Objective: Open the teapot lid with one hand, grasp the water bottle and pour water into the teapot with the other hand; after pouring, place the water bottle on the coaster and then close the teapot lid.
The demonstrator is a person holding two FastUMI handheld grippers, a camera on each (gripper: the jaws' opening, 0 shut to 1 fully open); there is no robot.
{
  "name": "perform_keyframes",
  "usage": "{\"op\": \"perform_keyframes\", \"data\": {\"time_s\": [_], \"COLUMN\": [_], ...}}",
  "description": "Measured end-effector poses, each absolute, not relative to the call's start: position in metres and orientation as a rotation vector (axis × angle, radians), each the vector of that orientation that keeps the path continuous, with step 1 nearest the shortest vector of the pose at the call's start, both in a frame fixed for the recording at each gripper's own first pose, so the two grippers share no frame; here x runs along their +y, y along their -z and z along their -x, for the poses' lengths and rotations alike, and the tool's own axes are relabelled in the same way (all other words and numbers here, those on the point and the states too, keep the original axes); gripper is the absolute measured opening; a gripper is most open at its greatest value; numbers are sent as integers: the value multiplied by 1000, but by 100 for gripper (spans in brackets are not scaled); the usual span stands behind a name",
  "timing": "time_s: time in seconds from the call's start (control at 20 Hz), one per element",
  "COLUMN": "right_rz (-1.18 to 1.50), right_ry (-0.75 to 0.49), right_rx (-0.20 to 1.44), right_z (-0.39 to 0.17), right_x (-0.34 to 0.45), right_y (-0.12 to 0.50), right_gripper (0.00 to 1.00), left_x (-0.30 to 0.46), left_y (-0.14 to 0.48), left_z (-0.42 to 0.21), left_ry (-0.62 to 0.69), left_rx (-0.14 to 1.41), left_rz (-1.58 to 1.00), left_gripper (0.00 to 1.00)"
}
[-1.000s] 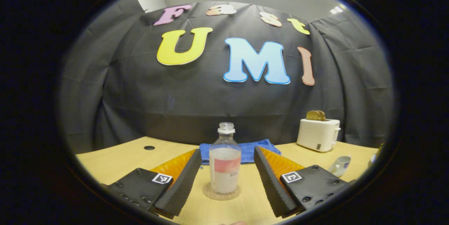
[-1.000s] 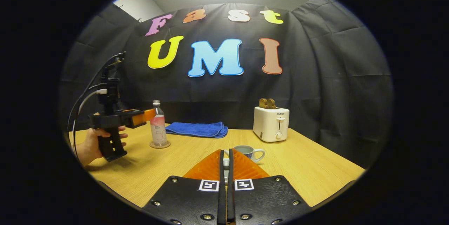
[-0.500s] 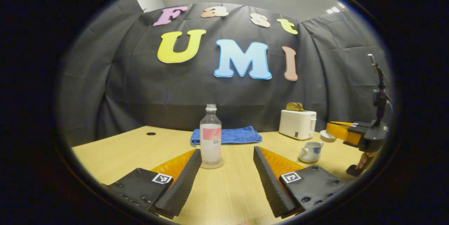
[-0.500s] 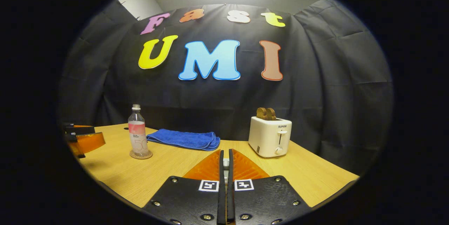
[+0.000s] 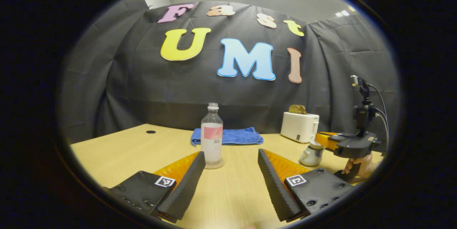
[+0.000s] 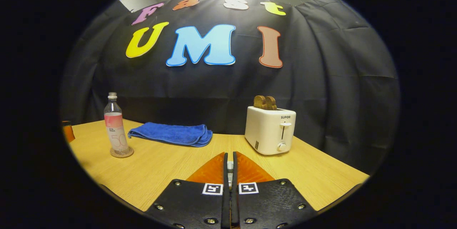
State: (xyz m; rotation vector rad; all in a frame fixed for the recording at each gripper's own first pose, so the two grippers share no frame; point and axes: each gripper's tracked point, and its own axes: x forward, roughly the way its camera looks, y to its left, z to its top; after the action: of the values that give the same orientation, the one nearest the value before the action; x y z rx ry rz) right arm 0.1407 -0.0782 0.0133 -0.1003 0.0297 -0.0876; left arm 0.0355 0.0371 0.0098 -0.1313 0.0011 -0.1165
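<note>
The clear water bottle [image 5: 212, 134] with a pink label stands upright and uncapped on the round coaster [image 5: 214, 165]. My left gripper [image 5: 231, 153] is open a little short of the bottle and holds nothing. The small white teapot [image 5: 310, 154] sits to the right on the table. A hand [image 5: 361, 166] holds my right gripper [image 5: 323, 139] at the teapot's top, where the lid [image 5: 314, 144] rests. In the right gripper view my right gripper [image 6: 230, 154] is shut, with a thin white piece of the lid [image 6: 230, 167] pinched between its fingers. The bottle [image 6: 115, 125] on its coaster [image 6: 121, 152] stands far left.
A white toaster [image 5: 299, 126] with toast stands at the back right and a folded blue towel [image 5: 227, 136] lies behind the bottle. The wooden table [image 5: 117, 150] has a small cable hole [image 5: 150, 132] at the back left. The toaster [image 6: 270, 130] and towel [image 6: 170, 134] lie ahead of my right gripper.
My left gripper has drawn back from the bottle, which stays on the coaster. My right gripper has come down with the lid from above the teapot onto its top.
</note>
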Motion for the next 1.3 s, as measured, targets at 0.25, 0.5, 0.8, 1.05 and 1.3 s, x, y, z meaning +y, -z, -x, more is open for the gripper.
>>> {"op": "perform_keyframes", "data": {"time_s": [0.25,0.5,0.8,1.05,1.3], "right_rz": [104,94,133,83,119], "right_ry": [86,86,88,45,51], "right_rx": [44,57,-20,11,-9], "right_z": [-142,-139,-109,-28,6], "right_x": [-78,-77,-71,-40,-26], "right_y": [-4,-4,-40,-20,-12], "right_gripper": [1,7,29,50,74], "left_x": [39,41,41,25,-2], "left_y": [-12,-15,-20,-8,1], "left_z": [-38,-34,-24,-23,-11], "left_ry": [120,113,108,106,126], "left_rx": [-13,-21,-28,-31,-20], "left_rz": [138,123,100,55,60], "left_gripper": [100,100,100,100,100]}}
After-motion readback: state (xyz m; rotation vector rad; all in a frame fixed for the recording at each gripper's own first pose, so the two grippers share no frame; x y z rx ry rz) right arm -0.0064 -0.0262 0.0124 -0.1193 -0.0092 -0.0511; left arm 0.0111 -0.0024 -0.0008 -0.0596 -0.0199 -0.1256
